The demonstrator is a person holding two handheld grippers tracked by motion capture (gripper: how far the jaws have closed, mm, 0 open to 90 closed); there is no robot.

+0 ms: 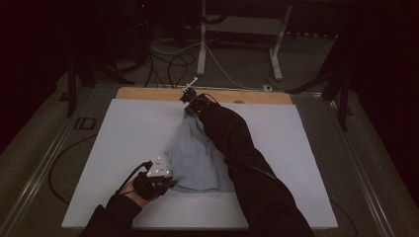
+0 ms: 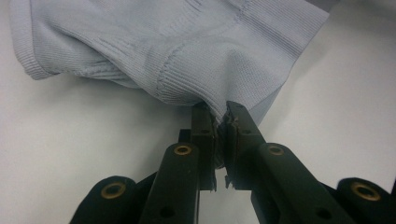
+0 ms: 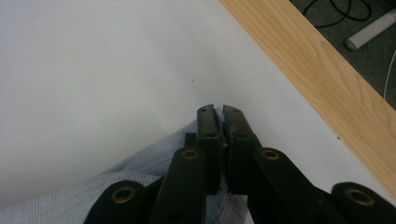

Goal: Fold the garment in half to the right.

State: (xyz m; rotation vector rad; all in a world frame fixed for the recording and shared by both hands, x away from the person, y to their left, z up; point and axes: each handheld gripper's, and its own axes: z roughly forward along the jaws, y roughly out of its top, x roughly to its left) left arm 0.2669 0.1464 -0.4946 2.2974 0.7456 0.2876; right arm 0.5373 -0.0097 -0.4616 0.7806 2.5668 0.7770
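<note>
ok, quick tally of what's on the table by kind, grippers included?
Garment, pale blue: 1
White sheet: 1
Grippers: 2, left gripper and right gripper, each shut on the garment
Total: 4

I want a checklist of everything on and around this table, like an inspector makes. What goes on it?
Surface: white sheet over a wooden table, whose far edge shows.
Job's things: pale blue knit garment, rumpled mid-sheet.
Clutter: nothing seen.
Grippers: left gripper shut on the garment's near edge; right gripper shut on its far end.
Cables: black cable trails from the left gripper; more cables on the floor.
Surroundings: dark room, grey carpet, white desk legs beyond.
</note>
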